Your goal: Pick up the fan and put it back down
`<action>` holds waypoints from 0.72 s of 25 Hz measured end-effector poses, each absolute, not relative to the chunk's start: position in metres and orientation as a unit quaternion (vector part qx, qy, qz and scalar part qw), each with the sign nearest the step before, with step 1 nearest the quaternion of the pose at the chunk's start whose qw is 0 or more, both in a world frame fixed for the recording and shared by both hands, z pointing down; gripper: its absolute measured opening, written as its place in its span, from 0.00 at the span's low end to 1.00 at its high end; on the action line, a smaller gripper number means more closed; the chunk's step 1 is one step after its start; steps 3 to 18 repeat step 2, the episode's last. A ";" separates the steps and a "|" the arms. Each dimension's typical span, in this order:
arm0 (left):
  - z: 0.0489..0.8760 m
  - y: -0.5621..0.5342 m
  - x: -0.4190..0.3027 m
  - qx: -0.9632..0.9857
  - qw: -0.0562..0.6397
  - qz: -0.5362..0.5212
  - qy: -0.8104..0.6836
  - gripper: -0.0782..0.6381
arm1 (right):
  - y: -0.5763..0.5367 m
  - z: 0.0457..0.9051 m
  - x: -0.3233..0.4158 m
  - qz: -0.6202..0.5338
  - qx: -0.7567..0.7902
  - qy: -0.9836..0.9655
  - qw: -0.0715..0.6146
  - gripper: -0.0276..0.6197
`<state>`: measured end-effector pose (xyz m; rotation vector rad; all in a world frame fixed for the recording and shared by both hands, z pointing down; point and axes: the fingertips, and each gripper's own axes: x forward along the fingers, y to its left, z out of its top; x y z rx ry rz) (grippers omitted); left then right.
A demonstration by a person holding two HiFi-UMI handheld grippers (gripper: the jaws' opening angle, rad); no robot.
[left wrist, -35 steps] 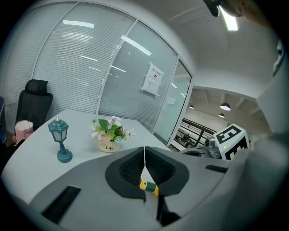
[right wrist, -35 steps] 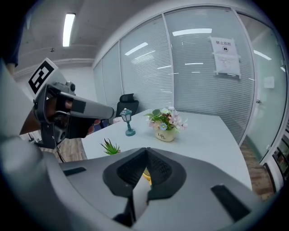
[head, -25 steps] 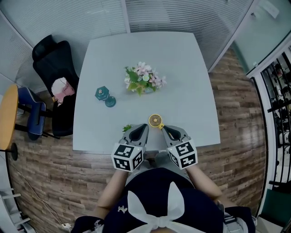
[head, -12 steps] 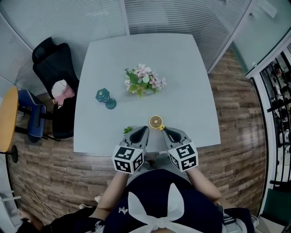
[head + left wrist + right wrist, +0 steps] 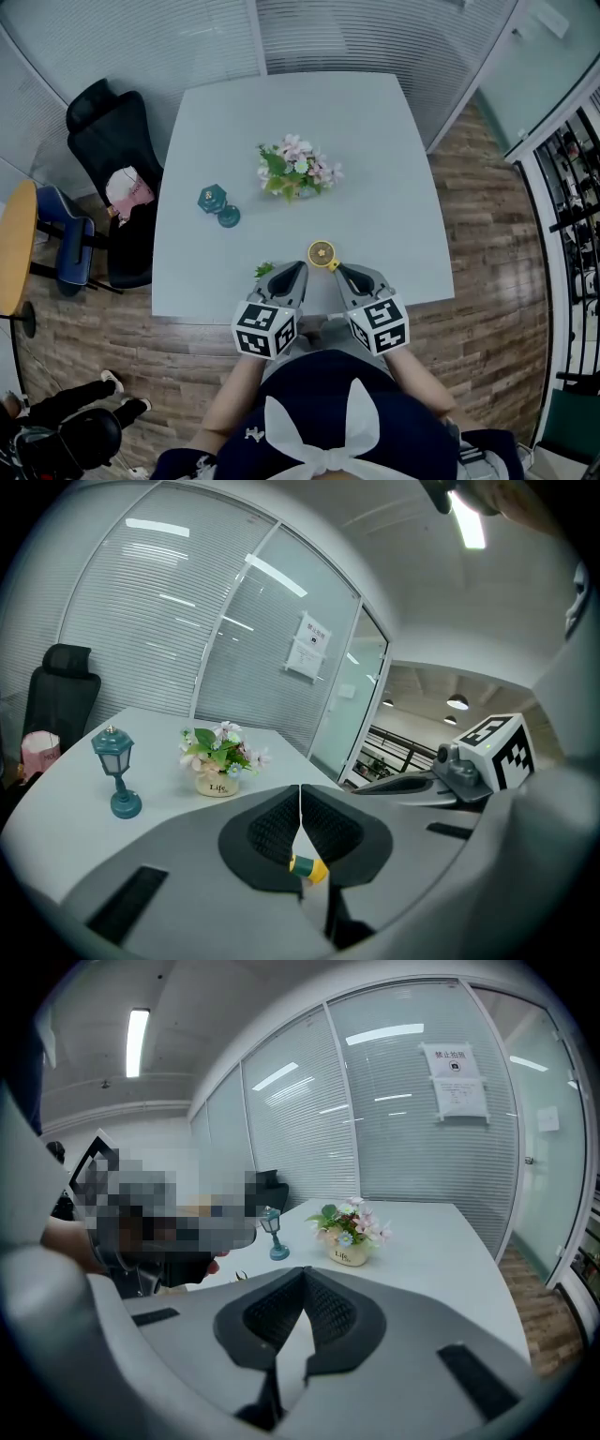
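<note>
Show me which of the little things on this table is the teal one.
The lantern-shaped lamp, toward the left of the table in the head view. The flower pot shows pink and green, and the fan is yellow.

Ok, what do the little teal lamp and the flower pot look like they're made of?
Teal lamp: smooth, evenly coloured, slight sheen, so probably painted metal or plastic; can't tell which. Flower pot: cream, smooth, printed lettering, likely ceramic, possibly plastic.
</note>
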<state>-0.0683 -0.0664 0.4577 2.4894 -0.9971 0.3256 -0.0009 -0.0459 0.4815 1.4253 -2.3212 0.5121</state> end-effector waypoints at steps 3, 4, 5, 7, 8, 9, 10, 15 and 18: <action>0.457 -0.066 -0.069 0.899 0.218 0.118 -0.360 0.14 | -0.045 0.480 -0.001 0.181 0.505 -0.824 0.184 0.05; 0.457 -0.066 -0.069 0.899 0.218 0.118 -0.360 0.14 | -0.045 0.480 -0.001 0.181 0.505 -0.824 0.184 0.05; 0.457 -0.066 -0.069 0.899 0.218 0.118 -0.360 0.14 | -0.045 0.480 -0.001 0.181 0.505 -0.824 0.184 0.05; 0.457 -0.066 -0.069 0.899 0.218 0.118 -0.360 0.14 | -0.045 0.480 -0.001 0.181 0.505 -0.824 0.184 0.05; 0.457 -0.066 -0.069 0.899 0.218 0.118 -0.360 0.14 | -0.045 0.480 -0.001 0.181 0.505 -0.824 0.184 0.05; 0.457 -0.066 -0.069 0.899 0.218 0.118 -0.360 0.14 | -0.045 0.480 -0.001 0.181 0.505 -0.824 0.184 0.05; 0.457 -0.066 -0.069 0.899 0.218 0.118 -0.360 0.14 | -0.045 0.480 -0.001 0.181 0.505 -0.824 0.184 0.05; 0.457 -0.066 -0.069 0.899 0.218 0.118 -0.360 0.14 | -0.045 0.480 -0.001 0.181 0.505 -0.824 0.184 0.05; 0.457 -0.066 -0.069 0.899 0.218 0.118 -0.360 0.14 | -0.045 0.480 -0.001 0.181 0.505 -0.824 0.184 0.05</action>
